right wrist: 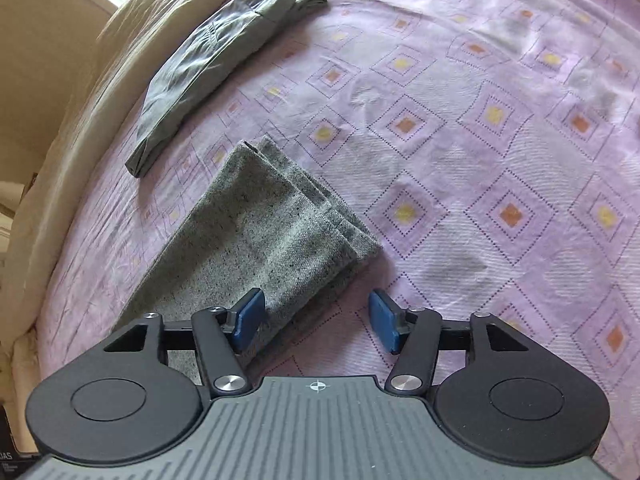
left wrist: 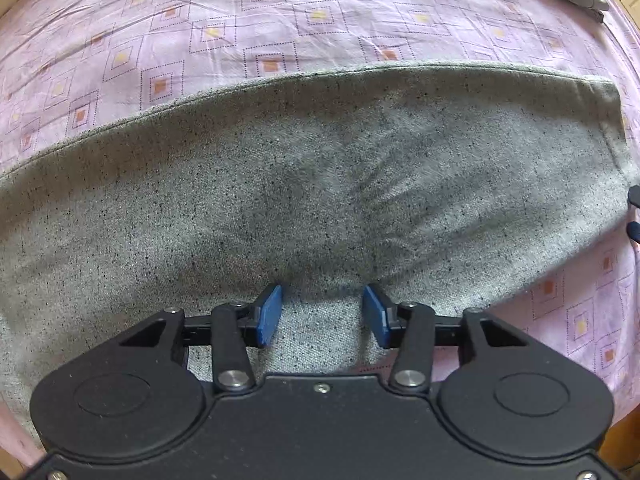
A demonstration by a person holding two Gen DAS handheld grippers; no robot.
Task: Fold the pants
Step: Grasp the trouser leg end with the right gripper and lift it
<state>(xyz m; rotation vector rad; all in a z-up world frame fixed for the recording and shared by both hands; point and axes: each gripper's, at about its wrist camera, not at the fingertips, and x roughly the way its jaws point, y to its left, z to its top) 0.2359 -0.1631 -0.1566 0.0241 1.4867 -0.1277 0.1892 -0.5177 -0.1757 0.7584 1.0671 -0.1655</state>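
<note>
Below the left gripper (left wrist: 322, 314), its blue pads spread and empty, the speckled grey knit pants (left wrist: 304, 184) lie folded lengthwise on a lilac bedsheet (left wrist: 248, 28) printed with dotted squares. The right gripper (right wrist: 318, 322) gapes too, layered hems (right wrist: 320, 208) just ahead of its left finger. Beyond, a smoother grey-green folded garment (right wrist: 192, 68) lies partly blurred.
</note>
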